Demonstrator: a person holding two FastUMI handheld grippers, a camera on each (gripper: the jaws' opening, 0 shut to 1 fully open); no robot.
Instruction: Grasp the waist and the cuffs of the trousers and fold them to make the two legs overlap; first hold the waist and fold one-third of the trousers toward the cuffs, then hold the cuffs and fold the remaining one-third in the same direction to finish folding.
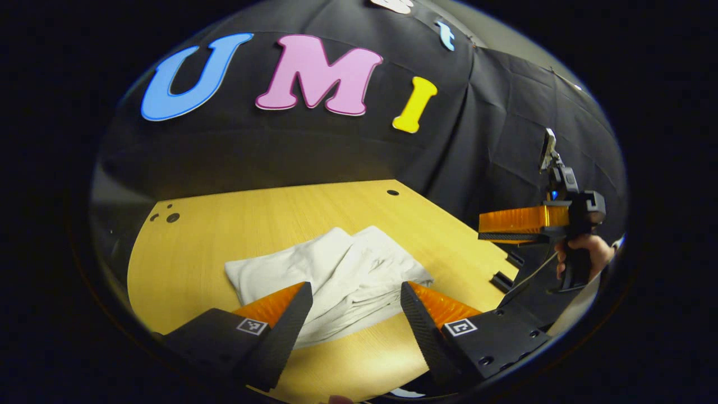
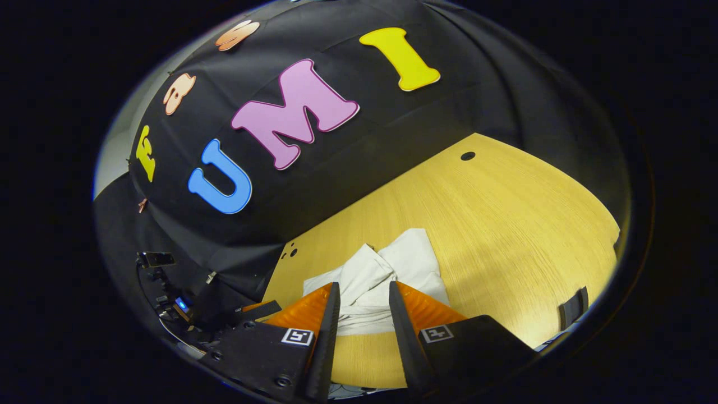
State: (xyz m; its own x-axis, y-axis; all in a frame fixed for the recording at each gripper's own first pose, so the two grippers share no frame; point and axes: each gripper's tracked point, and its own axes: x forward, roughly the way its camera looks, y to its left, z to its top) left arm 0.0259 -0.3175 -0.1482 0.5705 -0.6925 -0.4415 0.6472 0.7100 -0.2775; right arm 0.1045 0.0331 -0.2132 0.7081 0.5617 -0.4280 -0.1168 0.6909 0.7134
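The white cloth trousers (image 1: 331, 280) are seen folded into a compact, rumpled bundle lying on the pale yellow wood-grain table (image 1: 224, 224). In the left gripper view, the left tool (image 1: 354, 297) is held above the near edge of the bundle, its two fingers spread wide apart with nothing between them; no contact with the cloth can be made out. Farther to the right in that same view, the right tool (image 1: 493, 227) is seen raised above the table's edge, gripped by a person's hand (image 1: 583, 252), well apart from the trousers.

In the right gripper view, the folded white trousers (image 2: 381, 280) are shown near the middle of the table (image 2: 505, 213), with creased layers overlapping. The right tool (image 2: 362, 303) is held over the near side of the bundle, its fingers parted by a moderate gap and clamped on nothing. A small dark bracket (image 2: 573, 306) is seen at the table's right edge, and small dark holes are visible in the tabletop.
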